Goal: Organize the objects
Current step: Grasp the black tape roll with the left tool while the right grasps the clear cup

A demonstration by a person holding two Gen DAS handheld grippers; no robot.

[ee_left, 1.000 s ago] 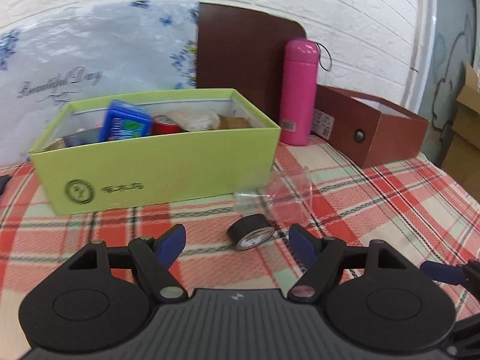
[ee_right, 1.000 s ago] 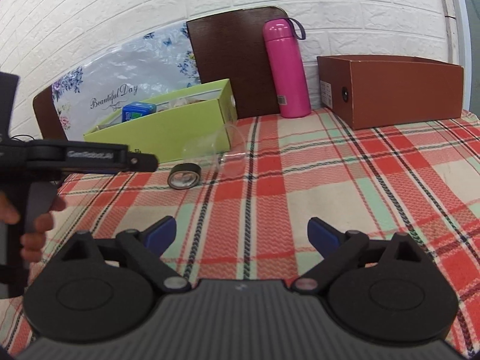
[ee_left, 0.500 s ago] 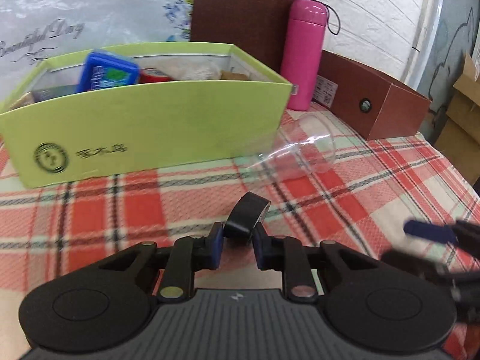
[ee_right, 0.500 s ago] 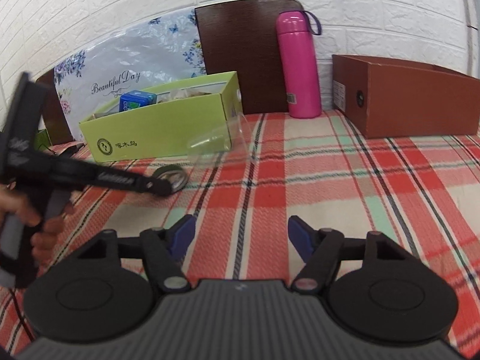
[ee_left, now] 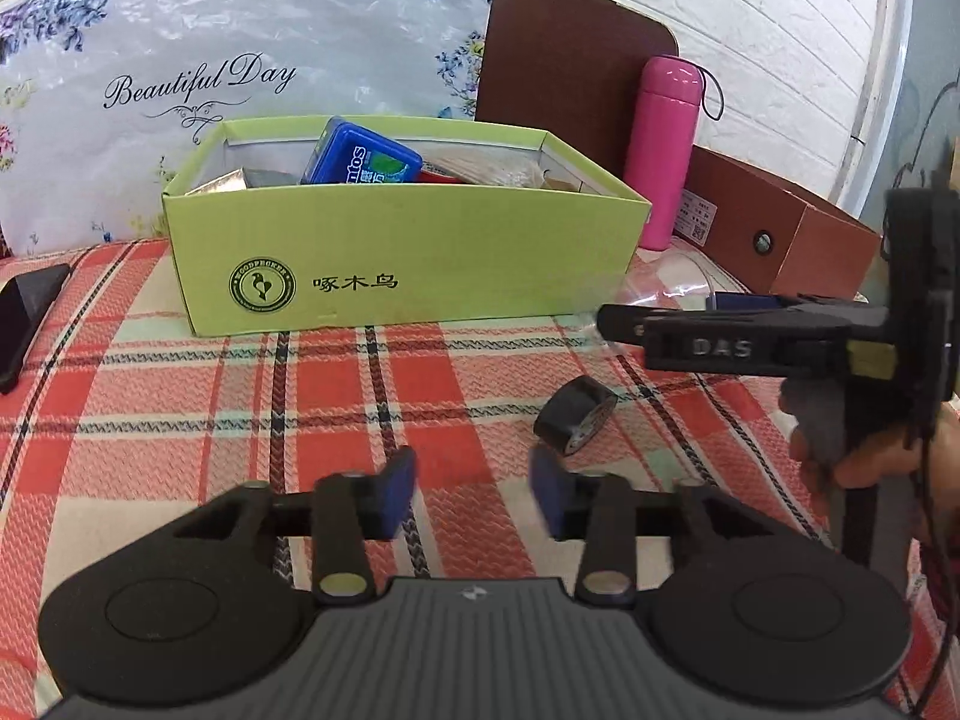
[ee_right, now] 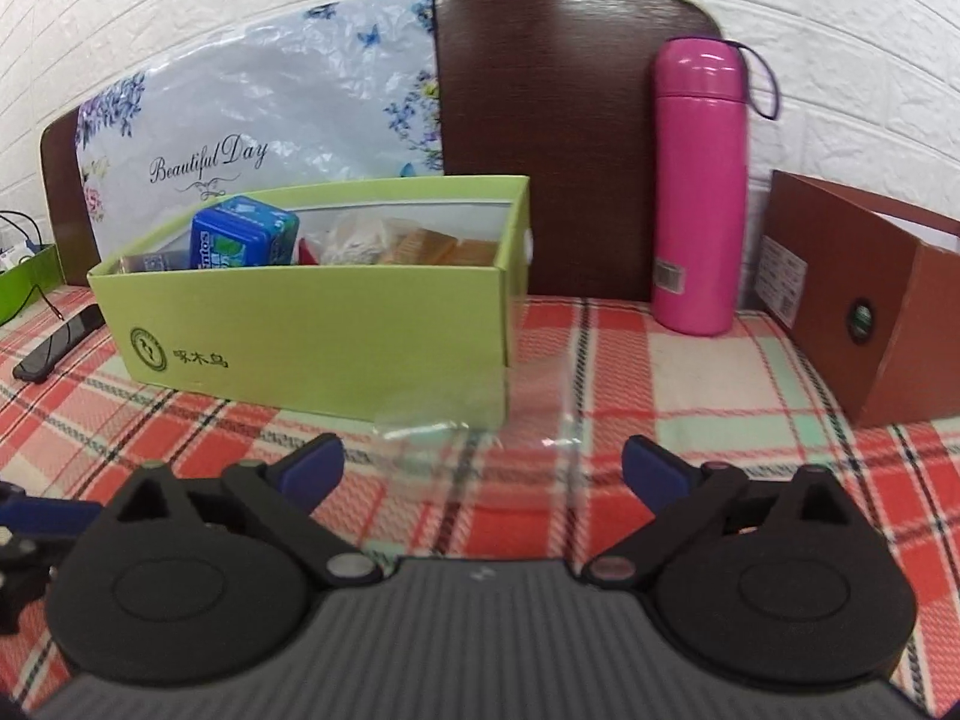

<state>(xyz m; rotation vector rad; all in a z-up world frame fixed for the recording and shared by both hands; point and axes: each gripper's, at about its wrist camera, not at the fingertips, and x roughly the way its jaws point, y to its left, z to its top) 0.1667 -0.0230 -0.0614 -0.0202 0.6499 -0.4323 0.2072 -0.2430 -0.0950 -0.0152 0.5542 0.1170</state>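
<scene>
Left wrist view: left tongs spreading, nothing between the blue pads, both blurred. Black tape roll lying on the plaid tabletop just beyond the right pad at about one o'clock, tipped on its side, round axis running from ten to four o'clock, white core face turned toward the lower right. Whether pad and roll touch: cannot tell. Green box at twelve o'clock, long side facing the camera, blue mint tin standing tilted inside, other contents half hidden by the front wall. Right tongs reaching in from three o'clock, seen side-on, so their spread unreadable here; fingers wrapped around the handle. Clear plastic cup behind them, faint, mostly covered. Dark phone cut off at nine o'clock.

Right wrist view: right tongs opening wide, pressing on nothing. Clear plastic cup lying on its side between and just beyond the pads, barely visible, mouth seemingly toward three o'clock. Pink flask upright at one o'clock, brown box at three o'clock, cropped. Tape roll out of sight; sliver of left tongs at nine o'clock.
</scene>
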